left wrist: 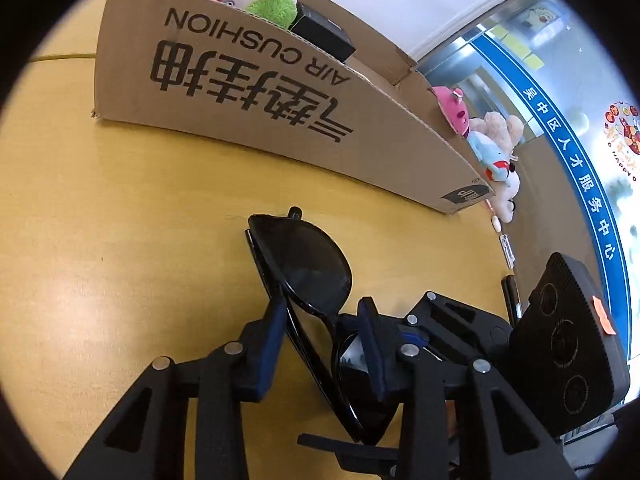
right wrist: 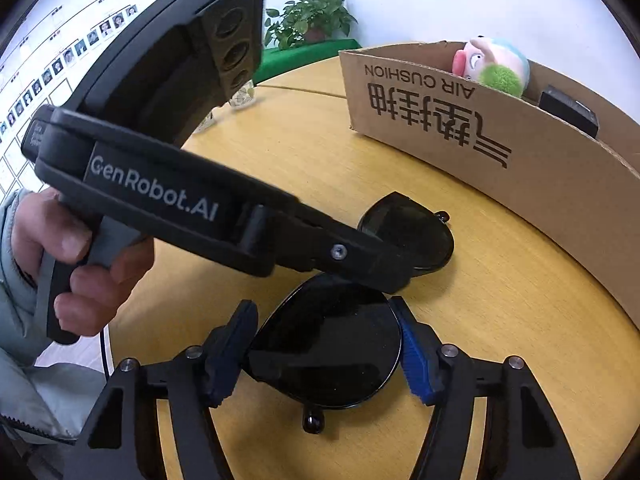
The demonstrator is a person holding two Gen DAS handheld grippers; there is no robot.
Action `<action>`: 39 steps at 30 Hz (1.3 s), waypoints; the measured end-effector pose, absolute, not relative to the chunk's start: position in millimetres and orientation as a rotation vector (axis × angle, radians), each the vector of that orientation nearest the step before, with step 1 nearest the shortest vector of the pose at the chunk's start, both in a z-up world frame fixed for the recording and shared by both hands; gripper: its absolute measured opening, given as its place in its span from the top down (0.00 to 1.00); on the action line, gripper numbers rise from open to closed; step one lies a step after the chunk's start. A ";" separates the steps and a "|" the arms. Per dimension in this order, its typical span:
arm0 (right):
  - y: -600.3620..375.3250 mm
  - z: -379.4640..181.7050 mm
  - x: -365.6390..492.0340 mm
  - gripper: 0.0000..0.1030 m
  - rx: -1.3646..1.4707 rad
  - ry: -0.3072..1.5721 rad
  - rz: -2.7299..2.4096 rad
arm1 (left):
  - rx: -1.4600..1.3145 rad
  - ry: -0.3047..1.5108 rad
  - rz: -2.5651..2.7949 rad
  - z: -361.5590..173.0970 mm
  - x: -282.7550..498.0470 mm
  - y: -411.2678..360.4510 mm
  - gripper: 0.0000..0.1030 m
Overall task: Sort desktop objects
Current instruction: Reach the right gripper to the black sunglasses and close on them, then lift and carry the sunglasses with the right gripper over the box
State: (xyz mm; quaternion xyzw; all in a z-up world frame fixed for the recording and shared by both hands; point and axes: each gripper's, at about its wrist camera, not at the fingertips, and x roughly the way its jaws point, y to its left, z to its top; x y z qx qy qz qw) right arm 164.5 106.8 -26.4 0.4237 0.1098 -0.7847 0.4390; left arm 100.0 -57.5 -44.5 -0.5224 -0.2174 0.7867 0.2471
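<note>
Gripping black sunglasses (right wrist: pixel 328 344), both the left hand-held gripper (left wrist: pixel 324 340), marked "GenRobot.AI", and right hand-held gripper (right wrist: pixel 324 344) face the "AIR CUSHION" box (right wrist: pixel 520 152).

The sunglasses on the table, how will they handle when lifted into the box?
The sunglasses look light with thin frames, so likely easy to lift. The glossy lens may slip between the right gripper pads. The left gripper at the bridge risks twisting them.

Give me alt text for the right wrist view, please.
The right gripper, blue-padded fingers on either side of a lens, holds black dark-lensed sunglasses over a round yellow wooden table. The handheld left gripper crosses above them; behind stands a brown cardboard box.
</note>
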 end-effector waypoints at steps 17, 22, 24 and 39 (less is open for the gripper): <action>120.7 11.7 171.0 0.37 0.932 0.221 -2.061 | -1.209 -0.495 2.181 22.4 100.6 -20.7 0.84; 141.1 59.6 156.9 0.37 0.819 0.219 -2.152 | -1.073 -0.378 2.192 73.2 74.1 6.6 0.84; 151.6 79.1 142.6 0.37 0.776 0.229 -2.195 | -1.024 -0.312 2.194 92.8 56.1 21.3 0.84; 220.3 137.7 -63.4 0.37 0.888 0.233 -2.276 | -1.050 -0.327 2.066 115.4 -163.8 96.2 0.85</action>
